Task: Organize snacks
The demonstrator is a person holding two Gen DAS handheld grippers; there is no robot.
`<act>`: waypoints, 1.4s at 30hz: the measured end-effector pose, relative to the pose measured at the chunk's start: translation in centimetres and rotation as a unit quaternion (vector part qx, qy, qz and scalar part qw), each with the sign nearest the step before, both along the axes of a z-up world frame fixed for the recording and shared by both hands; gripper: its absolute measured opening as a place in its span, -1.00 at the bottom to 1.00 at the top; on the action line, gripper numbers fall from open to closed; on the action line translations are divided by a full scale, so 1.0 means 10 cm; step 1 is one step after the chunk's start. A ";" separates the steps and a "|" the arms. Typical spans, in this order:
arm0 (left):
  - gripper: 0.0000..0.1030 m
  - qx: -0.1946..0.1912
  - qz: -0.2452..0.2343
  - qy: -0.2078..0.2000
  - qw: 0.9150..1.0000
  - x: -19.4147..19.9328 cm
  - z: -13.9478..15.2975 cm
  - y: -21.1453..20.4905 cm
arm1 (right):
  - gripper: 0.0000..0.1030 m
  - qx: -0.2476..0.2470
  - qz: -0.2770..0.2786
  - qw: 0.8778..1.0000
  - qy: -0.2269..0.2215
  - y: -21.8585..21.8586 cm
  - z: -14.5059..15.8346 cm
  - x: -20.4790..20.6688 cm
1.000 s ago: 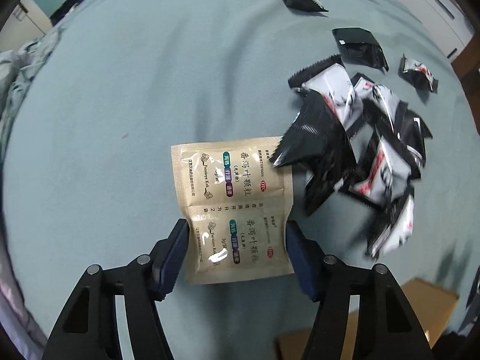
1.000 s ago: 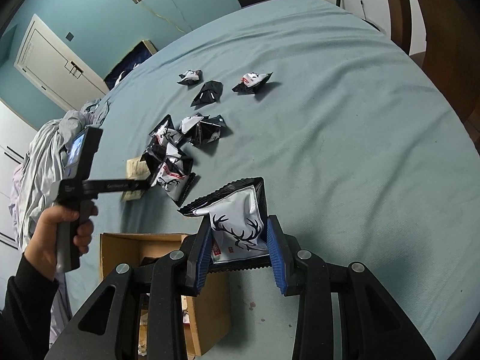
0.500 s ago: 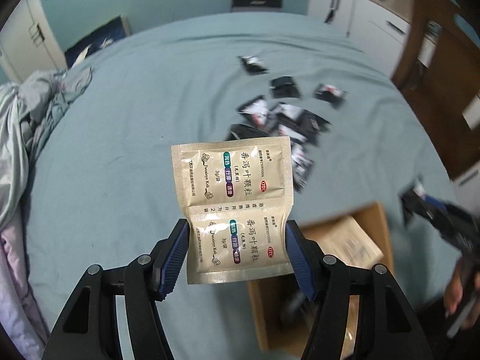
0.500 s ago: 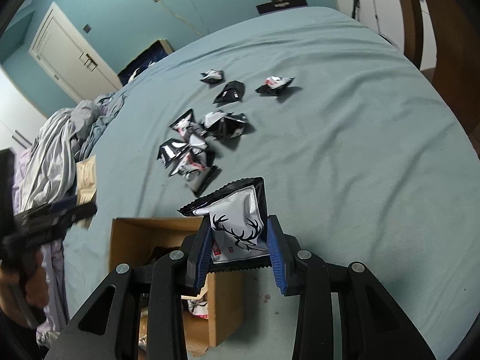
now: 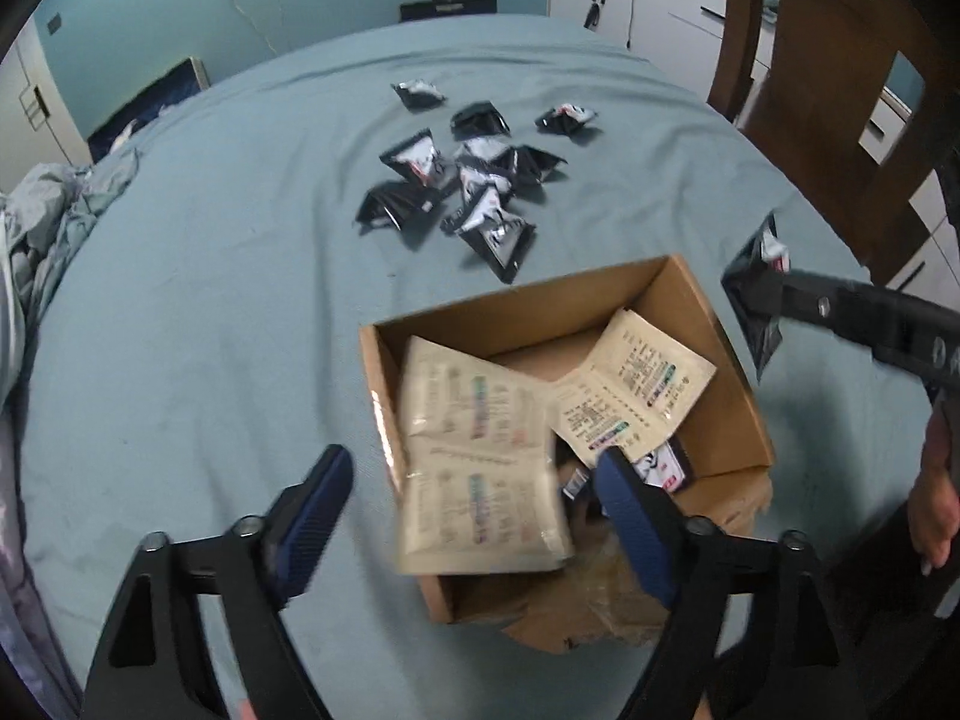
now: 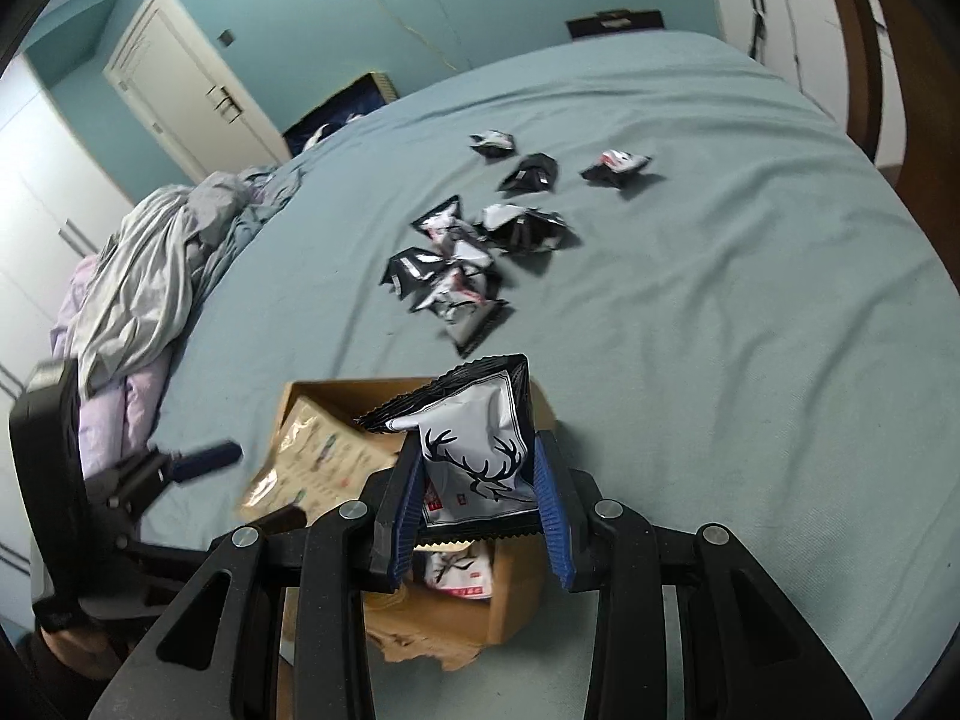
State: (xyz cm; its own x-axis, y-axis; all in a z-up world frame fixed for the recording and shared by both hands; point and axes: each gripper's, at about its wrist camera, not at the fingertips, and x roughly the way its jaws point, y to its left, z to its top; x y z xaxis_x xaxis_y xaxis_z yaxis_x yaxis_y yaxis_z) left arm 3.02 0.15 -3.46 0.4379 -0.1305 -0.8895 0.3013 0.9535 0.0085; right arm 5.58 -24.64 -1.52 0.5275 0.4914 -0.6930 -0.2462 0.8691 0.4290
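Note:
My left gripper (image 5: pixel 474 498) is open above the near edge of a cardboard box (image 5: pixel 708 324). A beige double sachet (image 5: pixel 480 480) is blurred between the jaws, free of them, over the box. Another beige sachet (image 5: pixel 636 390) and a black-and-white packet lie inside. My right gripper (image 6: pixel 477 510) is shut on a black-and-white deer-print snack packet (image 6: pixel 474 450) and holds it over the box (image 6: pixel 516 594). It also shows in the left wrist view (image 5: pixel 756 294) at the right. A pile of several black snack packets (image 5: pixel 468 192) lies on the bed beyond the box, also in the right wrist view (image 6: pixel 474 252).
The bed has a teal sheet (image 5: pixel 210 300). Crumpled bedding (image 6: pixel 162 264) lies at its left. A wooden chair (image 5: pixel 828 96) stands at the right. White cabinets (image 5: pixel 648 6) and a door (image 6: pixel 192 84) are at the back.
My left gripper has opened and let go of the beige sachet, which is dropping into the box. My right gripper has moved over the box with the deer packet.

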 end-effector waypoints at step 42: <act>0.69 0.071 0.096 -0.082 0.989 -0.02 0.14 0.27 | 0.36 -0.018 -0.049 0.998 0.023 0.13 -0.05 -0.10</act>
